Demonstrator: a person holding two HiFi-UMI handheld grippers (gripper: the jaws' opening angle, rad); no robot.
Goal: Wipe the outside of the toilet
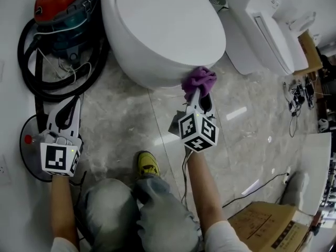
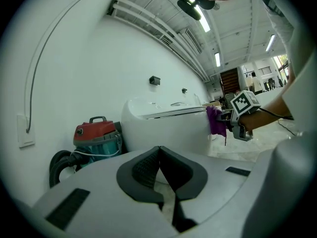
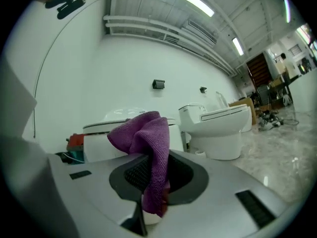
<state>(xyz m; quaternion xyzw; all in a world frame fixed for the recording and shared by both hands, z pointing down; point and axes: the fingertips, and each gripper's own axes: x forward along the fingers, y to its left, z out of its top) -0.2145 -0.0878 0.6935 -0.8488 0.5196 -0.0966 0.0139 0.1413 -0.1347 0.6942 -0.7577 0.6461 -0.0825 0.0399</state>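
The white toilet (image 1: 163, 25) with its lid down fills the top middle of the head view. My right gripper (image 1: 198, 92) is shut on a purple cloth (image 1: 199, 79), which presses against the front lower curve of the bowl. In the right gripper view the cloth (image 3: 144, 133) hangs folded between the jaws, with the toilet (image 3: 101, 140) just behind it. My left gripper (image 1: 71, 106) is held low at the left, off the toilet, its jaws shut with nothing in them. Its own view shows the toilet (image 2: 163, 128) ahead and the cloth (image 2: 215, 120) at the bowl's right side.
A red and teal vacuum cleaner (image 1: 65, 9) with a black hose (image 1: 31, 62) stands left of the toilet. A second white toilet (image 1: 268, 30) stands at the right. A cardboard box (image 1: 273, 227) lies at the bottom right. The person's knees and a yellow shoe (image 1: 148, 164) are below on the marble floor.
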